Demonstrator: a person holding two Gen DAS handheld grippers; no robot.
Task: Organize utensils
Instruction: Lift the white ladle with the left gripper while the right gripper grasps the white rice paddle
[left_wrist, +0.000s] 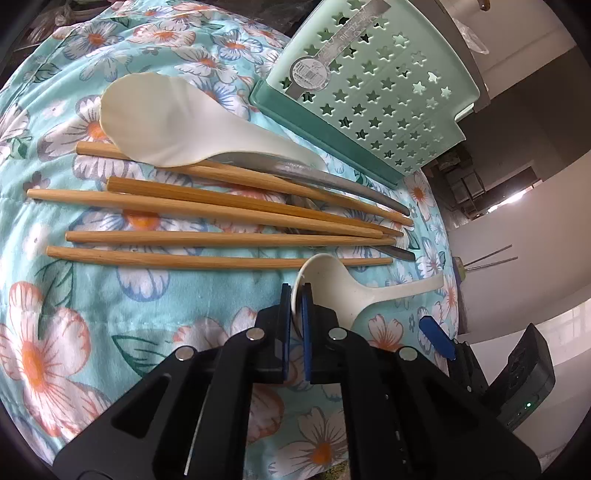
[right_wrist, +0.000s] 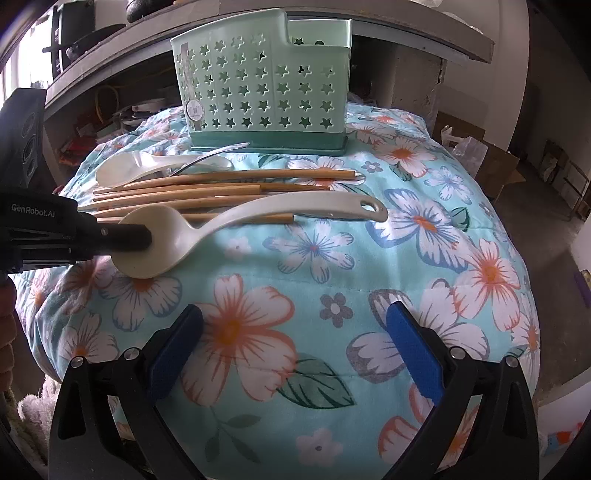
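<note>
My left gripper (left_wrist: 295, 295) is shut on the bowl rim of a cream ladle (left_wrist: 354, 291); the ladle also shows in the right wrist view (right_wrist: 207, 229), its handle resting over several wooden chopsticks (left_wrist: 207, 229) (right_wrist: 221, 188). A wide white rice spoon (left_wrist: 159, 122) (right_wrist: 147, 166) and a metal utensil handle (left_wrist: 332, 181) lie beyond them. A mint green caddy with star holes (left_wrist: 376, 81) (right_wrist: 266, 88) stands at the back. My right gripper (right_wrist: 295, 336) is open and empty, above the floral cloth in front of the ladle.
Everything lies on a bulging teal floral cloth (left_wrist: 110, 314) (right_wrist: 314, 258). A grey shelf with clutter (right_wrist: 110, 55) stands behind the caddy. Floor and boxes (right_wrist: 517, 166) lie to the right. The right gripper's blue pad (left_wrist: 437, 338) shows in the left wrist view.
</note>
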